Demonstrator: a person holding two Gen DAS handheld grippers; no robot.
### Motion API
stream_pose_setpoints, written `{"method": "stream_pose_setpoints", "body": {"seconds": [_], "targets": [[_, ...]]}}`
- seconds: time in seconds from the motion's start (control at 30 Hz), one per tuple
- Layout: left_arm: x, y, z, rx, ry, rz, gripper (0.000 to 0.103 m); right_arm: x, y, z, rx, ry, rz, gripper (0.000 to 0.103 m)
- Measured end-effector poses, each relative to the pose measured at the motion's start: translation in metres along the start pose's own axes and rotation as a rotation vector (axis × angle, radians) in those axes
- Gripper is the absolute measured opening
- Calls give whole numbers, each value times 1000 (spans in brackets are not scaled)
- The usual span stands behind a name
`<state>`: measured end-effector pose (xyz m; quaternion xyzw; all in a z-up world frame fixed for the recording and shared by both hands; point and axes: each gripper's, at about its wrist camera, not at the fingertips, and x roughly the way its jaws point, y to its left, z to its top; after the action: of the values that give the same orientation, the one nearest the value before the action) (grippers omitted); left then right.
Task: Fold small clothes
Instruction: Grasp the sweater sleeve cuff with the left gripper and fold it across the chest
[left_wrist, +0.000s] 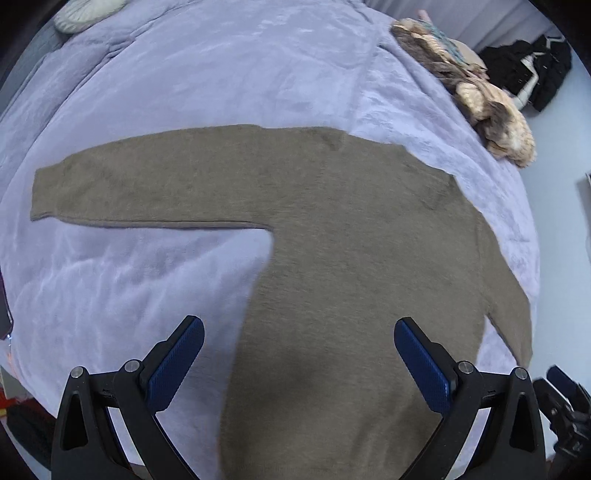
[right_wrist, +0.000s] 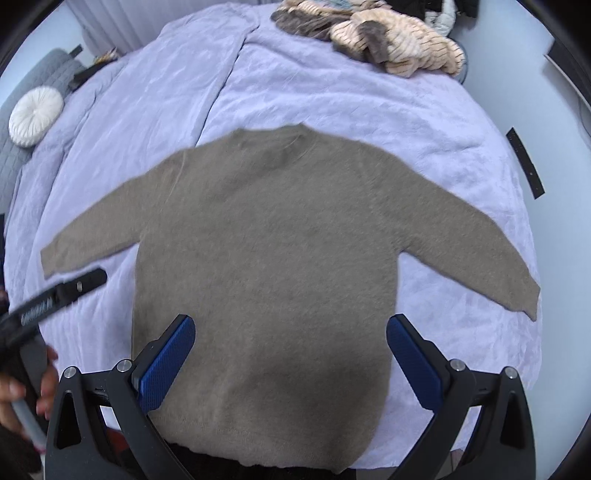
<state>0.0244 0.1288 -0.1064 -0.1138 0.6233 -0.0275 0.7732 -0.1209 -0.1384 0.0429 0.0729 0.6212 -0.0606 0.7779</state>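
Both tongs up over the bed w/ nothing in them. My left tongs (left_wrist: 299, 354) are spread wide, blue pads (left_wrist: 177, 365) well apart, hanging above the lower body of the brown sweater (left_wrist: 332, 258). My right tongs (right_wrist: 290, 354) are spread just as wide, also above the sweater's lower half, hem just behind them at the near edge of the bed.

Sweater lies flat, spread out on the lavender blanket (right_wrist: 351, 110), neck end away from both tongs, sleeves out to either side. In the left wrist view one sleeve runs straight out to the left ahead of the tongs; the other angles down past the right finger.

Left tool shows in the right wrist view, off to the left of my right tongs, w/ a hand (right_wrist: 22, 387) gripping its handle.

Far ahead & right of the tongs: pile of striped fuzzy clothes (right_wrist: 399, 40) at the bed's far edge. Far left: round white cushion (right_wrist: 35, 116).
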Motion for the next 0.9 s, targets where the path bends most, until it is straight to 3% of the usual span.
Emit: {"method": "stream_pose_setpoints", "body": {"seconds": [0.27, 0.37, 0.47, 0.6, 0.63, 0.7, 0.73, 0.77, 0.9], "targets": [[51, 180, 38, -278, -71, 171, 103, 35, 66, -12, -44, 102, 94, 103], [78, 235, 52, -395, -64, 158, 103, 51, 86, -18, -69, 154, 88, 103], [96, 262, 62, -466, -72, 99, 103, 64, 99, -23, -71, 202, 79, 103], [88, 267, 74, -459, -198, 16, 102, 73, 105, -31, -49, 233, 75, 103], [84, 266, 75, -451, -232, -7, 98, 74, 104, -32, -43, 237, 75, 103], [80, 265, 78, -427, -265, -43, 57, 78, 102, -34, -29, 247, 76, 103], [81, 264, 80, -408, -260, -68, 42, 78, 100, -35, -23, 252, 79, 103], [82, 261, 84, -399, -250, -85, 15, 78, 100, -35, -18, 254, 83, 103], [67, 240, 94, -376, -273, -136, 8, 79, 87, -36, -21, 247, 89, 103]]}}
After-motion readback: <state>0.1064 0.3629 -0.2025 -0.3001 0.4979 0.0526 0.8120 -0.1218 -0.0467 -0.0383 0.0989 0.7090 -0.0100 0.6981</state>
